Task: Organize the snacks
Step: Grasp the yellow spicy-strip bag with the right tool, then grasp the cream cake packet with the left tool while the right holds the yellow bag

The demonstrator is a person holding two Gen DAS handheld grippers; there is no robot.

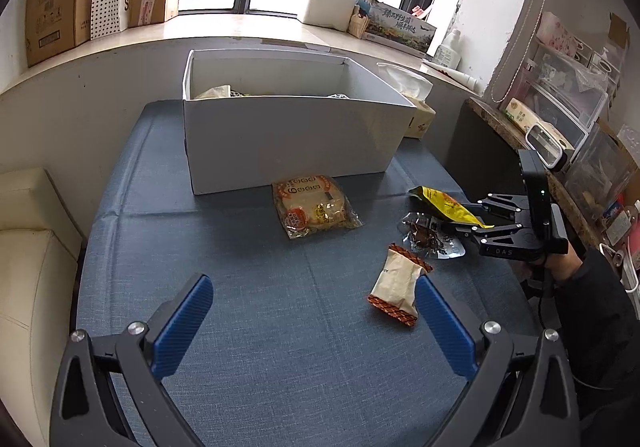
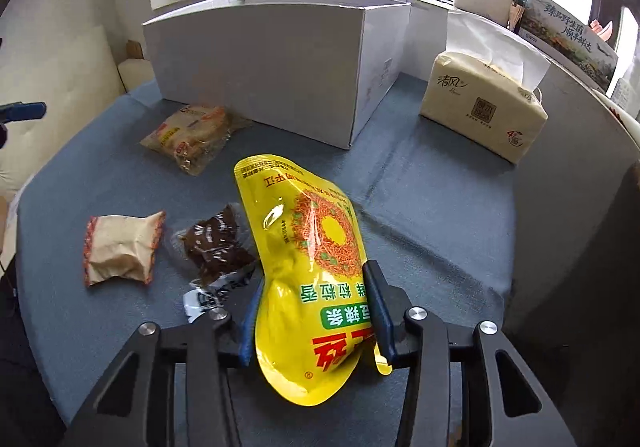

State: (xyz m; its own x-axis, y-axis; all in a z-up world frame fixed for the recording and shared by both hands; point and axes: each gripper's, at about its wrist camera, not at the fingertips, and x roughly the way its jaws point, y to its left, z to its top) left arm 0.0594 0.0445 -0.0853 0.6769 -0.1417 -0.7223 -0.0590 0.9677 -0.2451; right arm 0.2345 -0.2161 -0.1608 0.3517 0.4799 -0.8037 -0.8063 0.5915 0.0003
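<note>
Right gripper (image 2: pixel 312 311) pinching the yellow snack pouch (image 2: pixel 304 271) near its lower end, blue pads pressed into both sides, pouch sticking out forward past the fingertips and lifted off the blue tablecloth (image 2: pixel 420 215). Just left of the right fingers, under the pouch edge, a clear packet of dark brown snack (image 2: pixel 218 243) lies flat on the cloth; further left of that, a beige wrapped cake with orange crimped ends (image 2: pixel 120 249). Ahead-left of the fingertips, a clear bag of bread (image 2: pixel 192 133) lies touching or nearly touching the front wall of the white box (image 2: pixel 280 63). Ahead-right, well apart from the fingers, a tissue pack (image 2: pixel 484 107) sits beside the box. Left gripper (image 1: pixel 314 313) has its fingers spread wide, holding nothing, hovering over bare cloth. Beige cake (image 1: pixel 400 289) lies right against the inner side of the right-hand blue pad (image 1: pixel 444 323), contact unclear. Bread bag (image 1: pixel 314 207) straight ahead between the fingers, well forward, at the foot of the box (image 1: pixel 296 135). Box is open-topped, with a few packets barely visible inside near the far wall. Right gripper (image 1: pixel 460 223) seen at right ahead, with the yellow pouch (image 1: pixel 448 203) in it above the brown packet (image 1: pixel 426 235).
</note>
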